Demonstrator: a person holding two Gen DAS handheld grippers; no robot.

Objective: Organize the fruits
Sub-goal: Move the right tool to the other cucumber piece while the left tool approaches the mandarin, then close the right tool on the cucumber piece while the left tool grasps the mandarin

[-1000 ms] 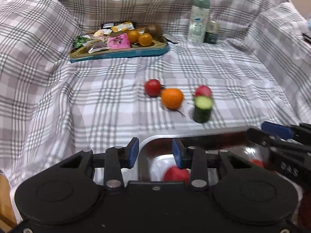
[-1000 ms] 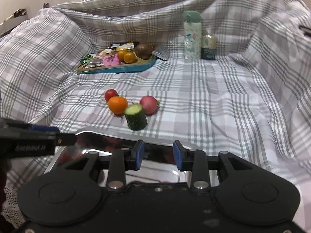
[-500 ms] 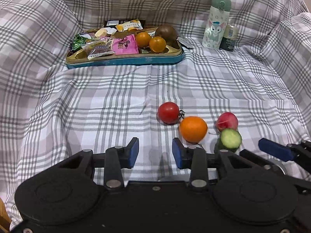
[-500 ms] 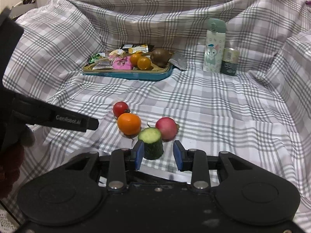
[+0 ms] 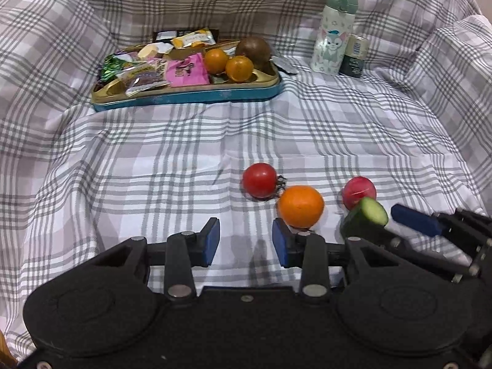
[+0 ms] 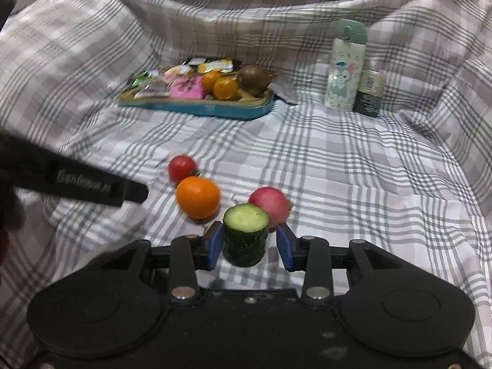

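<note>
A red tomato [image 5: 259, 180], an orange [image 5: 300, 206], a pink-red fruit [image 5: 358, 188] and a cucumber stub [image 5: 366, 220] lie close together on the plaid cloth. My left gripper [image 5: 246, 241] is open and empty, just short of the orange. In the right wrist view, my right gripper [image 6: 249, 246] is open with the upright cucumber stub [image 6: 245, 234] between its jaws; the left pad looks close to it, the right pad apart. The orange [image 6: 197, 196], tomato [image 6: 181, 167] and pink-red fruit [image 6: 270, 204] lie just beyond.
A blue-rimmed tray [image 5: 190, 97] at the back holds snack packets, two small oranges [image 5: 229, 64] and a brown fruit [image 5: 252, 49]. A pale bottle [image 5: 333, 32] and a small dark can [image 5: 354, 57] stand back right. Cloth rises on all sides.
Both grippers have moved forward over the cloth toward the fruit group. The metal tray near the front has dropped out of view. The cucumber stub now sits between the right gripper's jaws.
</note>
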